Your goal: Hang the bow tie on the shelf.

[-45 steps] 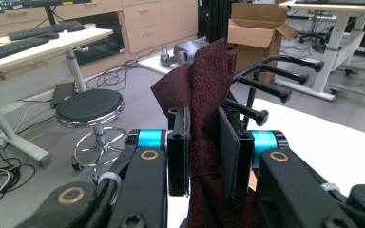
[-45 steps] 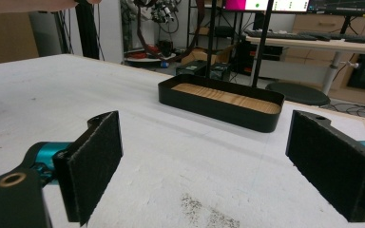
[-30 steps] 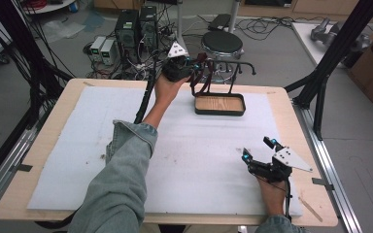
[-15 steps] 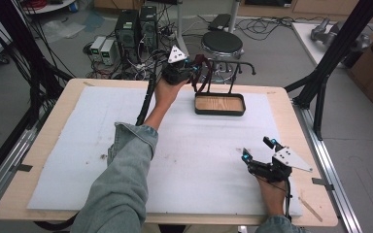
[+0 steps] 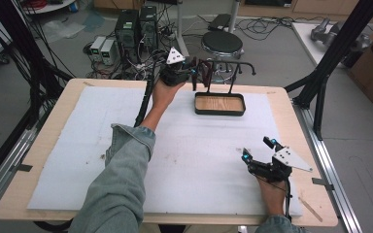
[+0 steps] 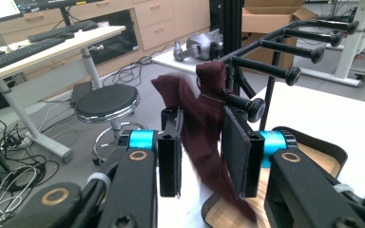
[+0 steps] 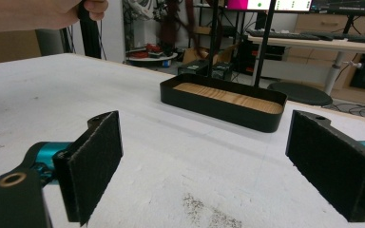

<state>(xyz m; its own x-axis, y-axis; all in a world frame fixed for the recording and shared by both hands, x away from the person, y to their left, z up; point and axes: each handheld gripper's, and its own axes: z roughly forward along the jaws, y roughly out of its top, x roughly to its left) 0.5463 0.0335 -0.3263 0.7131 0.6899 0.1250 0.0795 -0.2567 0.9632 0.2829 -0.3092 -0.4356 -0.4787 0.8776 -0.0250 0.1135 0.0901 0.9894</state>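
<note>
A dark red cloth (image 6: 197, 114) hangs draped over a peg of the black rack (image 6: 266, 66) at the far edge of the table. My left gripper (image 6: 203, 137) is raised to it, and its jaws have just been opening. The cloth hangs between the pads, which stand slightly apart from it. In the high view the left gripper (image 5: 190, 74) is just left of the rack (image 5: 233, 68), with the cloth (image 5: 205, 72) at its tips. Under the rack lies a black tray with a wooden bottom (image 5: 220, 104). My right gripper (image 5: 258, 149) rests open and holds nothing at the near right.
The tray's rim (image 7: 223, 107) lies ahead of the right gripper (image 7: 204, 156) across white foam matting (image 5: 77, 145). Further rack pegs (image 6: 309, 35) jut out to the right of the cloth. A black stool (image 5: 222, 42) and computer boxes (image 5: 136, 26) stand beyond the table.
The left gripper has shifted slightly beside the rack, with the cloth still at its tips. The right hand has not moved.
</note>
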